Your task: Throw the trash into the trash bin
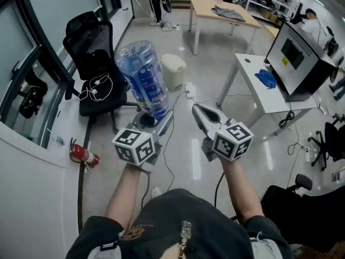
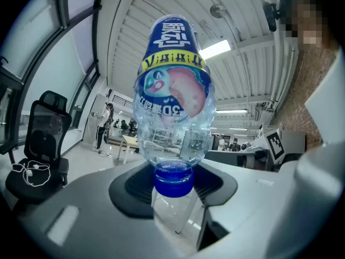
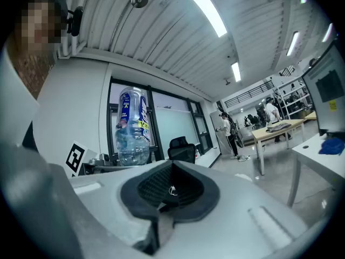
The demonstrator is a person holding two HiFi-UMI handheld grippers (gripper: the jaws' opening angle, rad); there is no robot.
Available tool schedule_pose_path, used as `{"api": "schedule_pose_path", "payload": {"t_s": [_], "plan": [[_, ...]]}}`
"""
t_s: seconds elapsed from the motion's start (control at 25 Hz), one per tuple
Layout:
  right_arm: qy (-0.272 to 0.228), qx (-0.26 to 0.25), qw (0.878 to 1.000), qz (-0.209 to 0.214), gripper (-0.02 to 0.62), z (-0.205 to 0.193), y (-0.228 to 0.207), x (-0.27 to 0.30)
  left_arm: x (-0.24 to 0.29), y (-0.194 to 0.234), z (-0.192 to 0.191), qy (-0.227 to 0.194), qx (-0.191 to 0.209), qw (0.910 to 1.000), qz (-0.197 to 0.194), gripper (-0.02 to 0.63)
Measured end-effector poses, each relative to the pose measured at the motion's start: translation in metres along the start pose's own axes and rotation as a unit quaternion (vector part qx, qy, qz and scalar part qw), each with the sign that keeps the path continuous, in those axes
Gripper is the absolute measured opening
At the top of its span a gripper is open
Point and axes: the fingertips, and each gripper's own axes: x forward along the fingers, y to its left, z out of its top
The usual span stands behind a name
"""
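Holding a clear plastic bottle [image 1: 142,77] by its blue cap [image 2: 173,178], your left gripper [image 1: 154,118] is out in front of you; its fingers [image 2: 135,190] press on both sides of the cap, so the bottle is gripped tight; the rest of the bottle sticks out past the fingers, away from you, and it has a blue label with a yellow band.

Your right gripper [image 1: 198,112] is just beside the left one, on its right; its fingers are pressed together with nothing between them.

The trash bin [image 1: 172,70] is small and white with its lid on; it sits on the floor [image 1: 215,69] ahead of you; in the head view it shows just to the right of the bottle, but the bottle is up in the air and not touching it.

A black chair [image 1: 94,63] stands to the left of the bottle, with a white cord lying on its seat; a red fire extinguisher [image 1: 83,155] lies on the floor near the wall, on your left.

A white bench [image 1: 253,93] is on your right; it carries a screen [image 1: 296,55] and a blue cloth [image 1: 266,78]; a wooden bench [image 1: 207,7] stands farther back, well apart from the bin.
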Motion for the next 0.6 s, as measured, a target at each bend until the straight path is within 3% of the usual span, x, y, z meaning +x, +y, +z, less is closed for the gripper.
{"api": "schedule_pose_path", "payload": {"t_s": [0.6], "plan": [[-0.002, -0.004, 1.000, -0.002, 0.003, -0.0023, -0.0004, 0.0003, -0.0022, -0.0008, -0.0028, 0.005, 0.003, 1.0000, 0.005, 0.202]]}}
